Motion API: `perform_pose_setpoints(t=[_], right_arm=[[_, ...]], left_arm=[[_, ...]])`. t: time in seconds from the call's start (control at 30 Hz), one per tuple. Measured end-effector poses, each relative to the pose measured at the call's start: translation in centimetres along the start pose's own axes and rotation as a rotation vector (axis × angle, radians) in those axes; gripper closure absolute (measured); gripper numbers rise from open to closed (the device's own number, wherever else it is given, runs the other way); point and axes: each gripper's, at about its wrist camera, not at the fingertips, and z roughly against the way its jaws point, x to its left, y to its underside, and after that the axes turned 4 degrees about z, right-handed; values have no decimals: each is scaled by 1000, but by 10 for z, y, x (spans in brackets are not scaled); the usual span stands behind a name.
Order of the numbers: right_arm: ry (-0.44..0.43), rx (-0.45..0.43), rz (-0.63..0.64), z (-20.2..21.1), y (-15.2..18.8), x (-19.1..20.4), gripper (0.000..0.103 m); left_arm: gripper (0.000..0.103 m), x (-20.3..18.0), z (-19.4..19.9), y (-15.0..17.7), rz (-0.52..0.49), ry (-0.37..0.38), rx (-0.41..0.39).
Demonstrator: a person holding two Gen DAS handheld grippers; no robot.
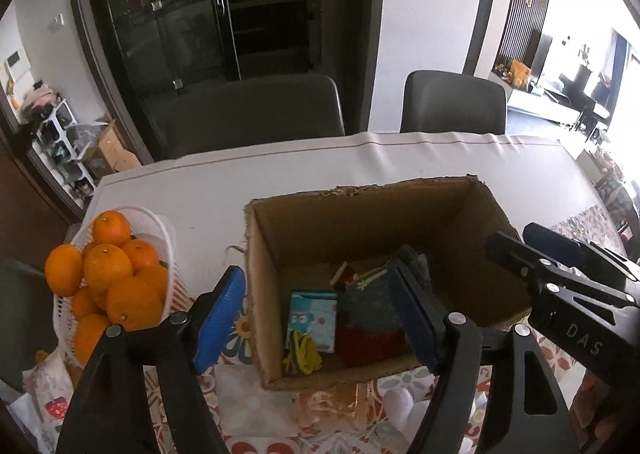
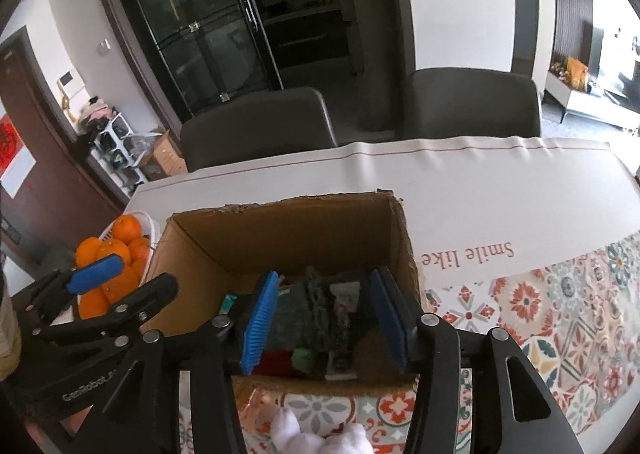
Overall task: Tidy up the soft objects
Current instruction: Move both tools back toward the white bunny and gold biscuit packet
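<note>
Soft objects (image 1: 360, 310) fill the cardboard box (image 1: 360, 214) for tidying, both tools, left (image 1: 320, 318) and right (image 2: 324, 322), hovering open, holding nothing.

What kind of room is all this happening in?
Most likely a home dining room: a table with chairs pulled up, a basket of oranges, and a glass cabinet behind.

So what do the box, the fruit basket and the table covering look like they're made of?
Box: corrugated cardboard, matte brown, with a ragged, torn top rim. Basket holding the oranges: probably white plastic, moulded in an open lattice. Table covering: likely a smooth wipeable sheet, perhaps vinyl; it has a printed tile pattern and lies flat with faint creases.
</note>
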Motion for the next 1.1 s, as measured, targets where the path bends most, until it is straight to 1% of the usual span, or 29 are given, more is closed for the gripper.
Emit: perform_pose_setpoints(t=[0.17,0.5,0.73,0.9,1.1], right_arm=[[11,-17,16,14,6,8,49],[38,-28,48,44,24,22,49],[36,-20,48,56,48,28,49],[27,-41,43,62,64,26,49],[25,-51,41,66,85,26,49]], left_arm=[[28,5,18,9,-6,-10,-25],[24,13,45,35,2,-7,-39],[23,12,56,58,-5,-10,-50],[23,10,61,77,-12,-7,-62],[23,9,60,95,-10,11,-52]])
